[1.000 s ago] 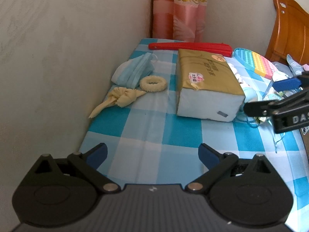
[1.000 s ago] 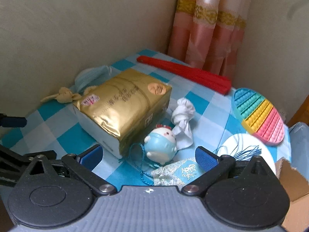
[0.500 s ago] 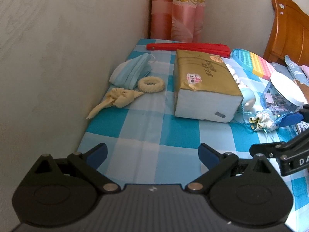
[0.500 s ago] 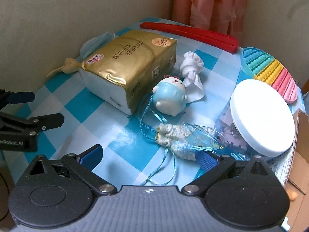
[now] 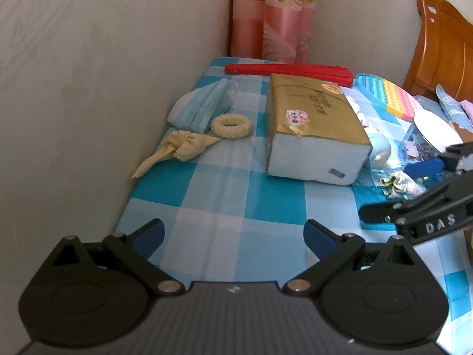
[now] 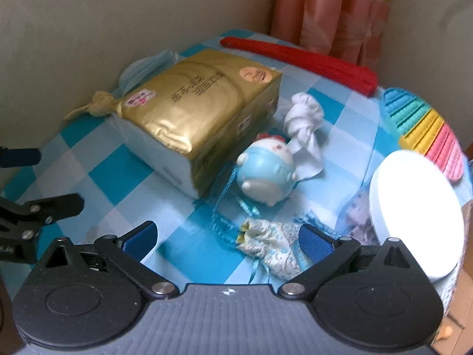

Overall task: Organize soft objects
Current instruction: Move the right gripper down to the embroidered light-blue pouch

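Note:
A gold tissue pack (image 5: 310, 127) (image 6: 201, 106) lies mid-table on the blue checked cloth (image 5: 230, 195). Left of it lie blue face masks (image 5: 201, 106), a cream scrunchie (image 5: 231, 125) and a yellow knotted cloth (image 5: 183, 148). Right of the pack lie a white knotted cloth (image 6: 304, 127), a light-blue squishy toy (image 6: 266, 174) and a brocade pouch (image 6: 272, 248) with blue cords. My left gripper (image 5: 233, 233) is open and empty over the near cloth. My right gripper (image 6: 227, 239) is open, its right finger beside the pouch.
A red folded fan (image 5: 289, 69) lies at the back by a pink curtain (image 5: 272, 14). A rainbow pop toy (image 6: 425, 133) and a white-lidded clear jar (image 6: 414, 216) sit at right. The wall (image 5: 88, 88) runs along the left. A wooden headboard (image 5: 443, 47) stands far right.
My right gripper has moved forward and lower toward the pouch and squishy toy. My left gripper has barely moved. Both stay open.

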A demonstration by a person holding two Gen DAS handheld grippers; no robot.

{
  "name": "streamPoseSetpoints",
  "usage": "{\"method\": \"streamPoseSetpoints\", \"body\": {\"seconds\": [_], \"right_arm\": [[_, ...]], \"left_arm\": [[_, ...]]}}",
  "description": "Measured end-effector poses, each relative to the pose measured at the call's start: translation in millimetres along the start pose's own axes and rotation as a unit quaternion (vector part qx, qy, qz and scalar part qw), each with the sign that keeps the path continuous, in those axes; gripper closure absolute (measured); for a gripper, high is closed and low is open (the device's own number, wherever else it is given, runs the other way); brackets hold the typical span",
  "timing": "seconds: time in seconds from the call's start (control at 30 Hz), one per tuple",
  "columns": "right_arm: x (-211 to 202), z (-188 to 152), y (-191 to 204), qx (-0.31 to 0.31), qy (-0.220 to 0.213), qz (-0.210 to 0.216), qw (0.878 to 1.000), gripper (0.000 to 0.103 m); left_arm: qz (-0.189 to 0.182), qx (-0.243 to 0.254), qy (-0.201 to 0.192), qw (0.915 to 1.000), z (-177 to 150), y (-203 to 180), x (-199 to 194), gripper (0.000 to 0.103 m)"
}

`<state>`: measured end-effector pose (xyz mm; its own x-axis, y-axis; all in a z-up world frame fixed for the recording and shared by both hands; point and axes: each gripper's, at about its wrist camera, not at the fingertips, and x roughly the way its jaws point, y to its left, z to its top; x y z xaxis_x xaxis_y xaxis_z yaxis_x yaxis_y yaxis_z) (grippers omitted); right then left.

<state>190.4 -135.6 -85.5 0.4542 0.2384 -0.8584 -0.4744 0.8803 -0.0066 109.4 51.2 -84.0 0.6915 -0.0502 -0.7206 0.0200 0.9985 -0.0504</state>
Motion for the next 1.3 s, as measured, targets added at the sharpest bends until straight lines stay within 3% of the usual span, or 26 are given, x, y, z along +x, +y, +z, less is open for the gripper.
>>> {"method": "streamPoseSetpoints", "body": {"seconds": [0.3,0.43,0.63,0.93,1.3], "right_arm": [[-17,-16,5,0.029,0.048,0.075,0.996,0.0],[-24,-15,5,0.03,0.021,0.033,0.999,0.0],[-9,-12,-11,0.067,0.03,-0.02,0.997,0.0],[-9,-18,2,0.061,0.038,0.015,0.997,0.0],[-6,-27,23,0.065,0.008,-0.036,0.997,0.0]], "left_arm": [[-0.001,0.0,0.001,1.0,-1,1,0,0.003],[0.001,-0.001,0.005,1.0,-1,1,1,0.003],[0.0,0.001,0.003,1.0,0,0,1,0.003],[-0.002,-0.002,0.007,1.0,1,2,3,0.003],[0.035,-0.007,0.012,0.9993,4,5,12,0.003]]}}
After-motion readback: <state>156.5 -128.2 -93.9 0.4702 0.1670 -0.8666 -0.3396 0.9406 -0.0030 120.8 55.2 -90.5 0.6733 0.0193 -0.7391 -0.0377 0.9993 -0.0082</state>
